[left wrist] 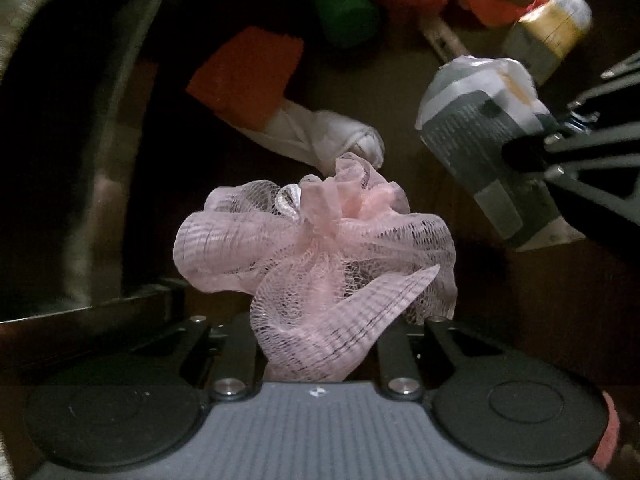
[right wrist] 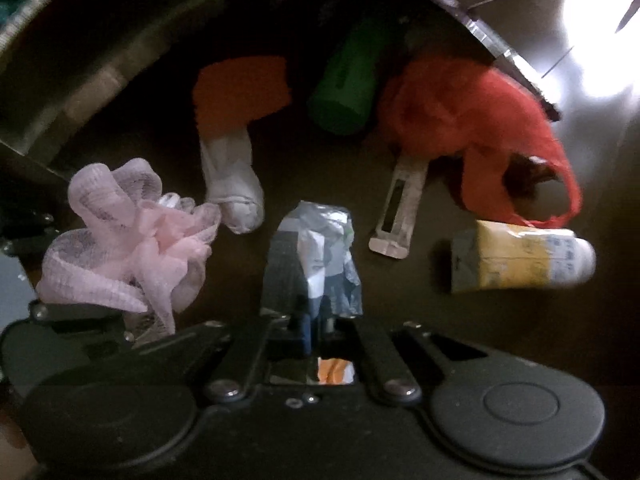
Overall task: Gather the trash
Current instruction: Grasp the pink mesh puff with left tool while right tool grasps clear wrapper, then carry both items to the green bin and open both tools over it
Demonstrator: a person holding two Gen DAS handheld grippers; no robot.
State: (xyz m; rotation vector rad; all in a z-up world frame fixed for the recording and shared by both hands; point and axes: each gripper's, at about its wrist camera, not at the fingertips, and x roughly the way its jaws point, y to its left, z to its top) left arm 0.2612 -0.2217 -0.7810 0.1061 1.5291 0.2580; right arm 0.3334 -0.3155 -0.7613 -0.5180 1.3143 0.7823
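left tool [left wrist: 320, 360] clamps pink mesh [left wrist: 316, 240] | right tool [right wrist: 312, 332] clamps grey wrapper [right wrist: 312, 256]

— What's the surface? 
— A dark brown floor [right wrist: 320, 184], dimly lit. 
— And lying on it? 
— A yellow-and-white carton [right wrist: 520, 258], a flat clear wrapper [right wrist: 398, 210], a green bottle [right wrist: 346, 88], red netting [right wrist: 480, 128] and a rolled white cloth [right wrist: 234, 184].

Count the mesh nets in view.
2. The pink net sits clamped in the left claw; the red net lies at the far right beside the green tube. Others may be hidden.
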